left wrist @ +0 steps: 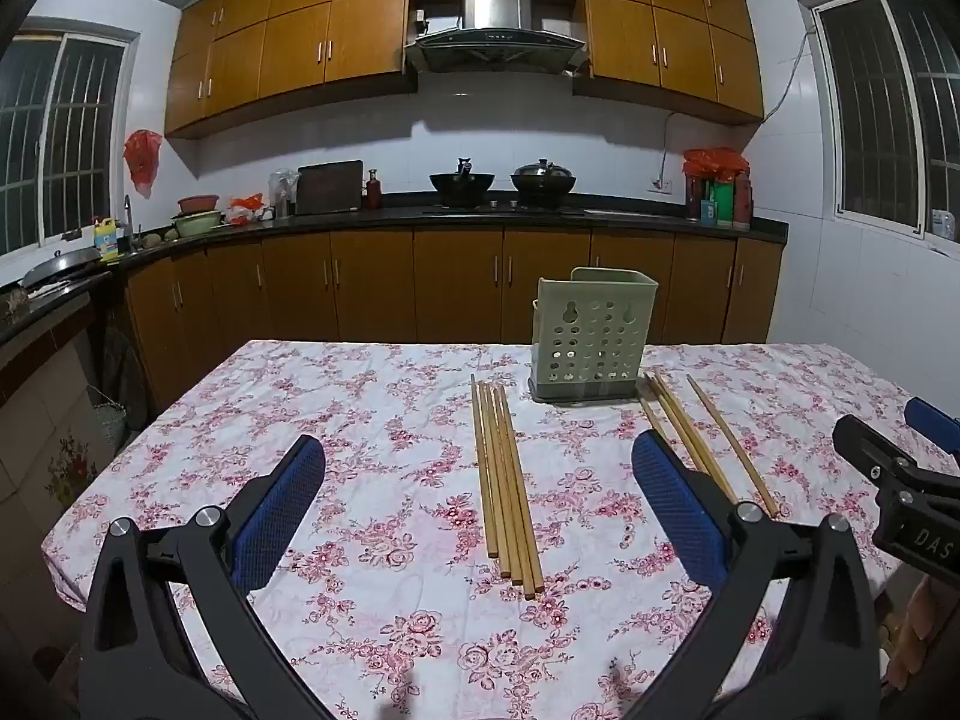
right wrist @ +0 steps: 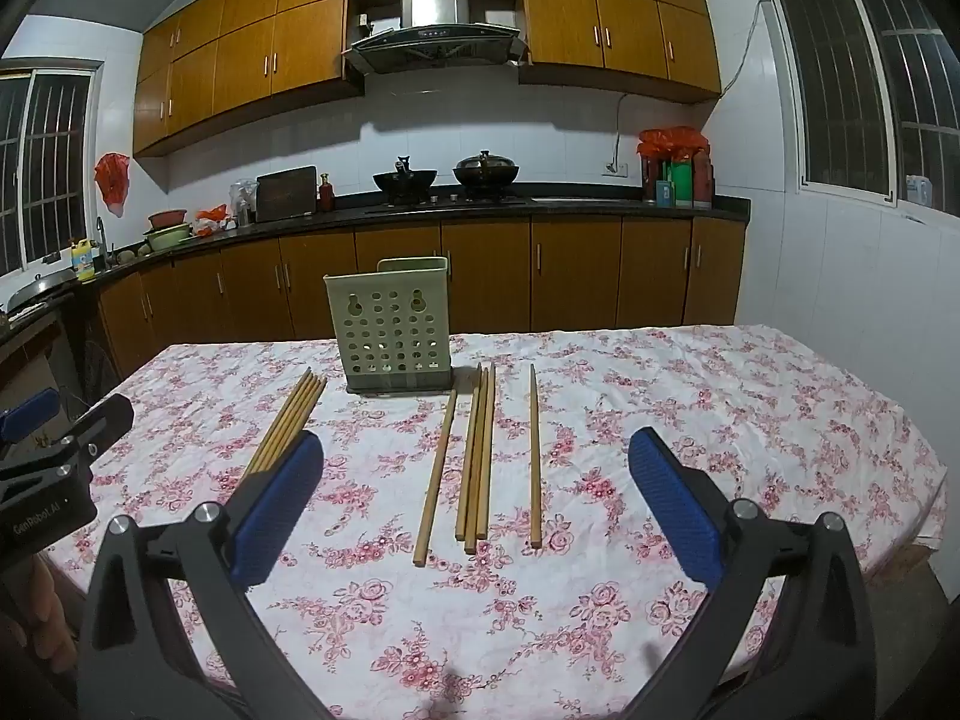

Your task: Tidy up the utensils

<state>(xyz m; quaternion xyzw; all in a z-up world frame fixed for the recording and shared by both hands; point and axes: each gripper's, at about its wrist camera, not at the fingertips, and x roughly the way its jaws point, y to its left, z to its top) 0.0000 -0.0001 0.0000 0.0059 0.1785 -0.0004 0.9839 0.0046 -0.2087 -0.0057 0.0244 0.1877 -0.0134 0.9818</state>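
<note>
A pale green perforated utensil holder (left wrist: pixel 591 343) (right wrist: pixel 393 324) stands upright on the floral tablecloth (left wrist: pixel 372 438) (right wrist: pixel 690 420). One tight bundle of several wooden chopsticks (left wrist: pixel 507 480) (right wrist: pixel 288 426) lies left of the holder. Further chopsticks (left wrist: pixel 702 444) (right wrist: pixel 477 456) lie loose to its right, one of them (right wrist: pixel 534 456) apart from the rest. My left gripper (left wrist: pixel 477 480) hovers open above the bundle's near end with nothing between its blue pads. My right gripper (right wrist: pixel 477 480) hovers open over the loose chopsticks, also holding nothing. Each gripper shows at the edge of the other's view.
Beyond the table runs a dark kitchen counter (left wrist: pixel 540 213) with two woks (left wrist: pixel 462 181), bowls and bottles, over brown cabinets. Barred windows flank the room. The table's near edge lies just under both grippers, and its right edge (right wrist: pixel 918 480) drops off.
</note>
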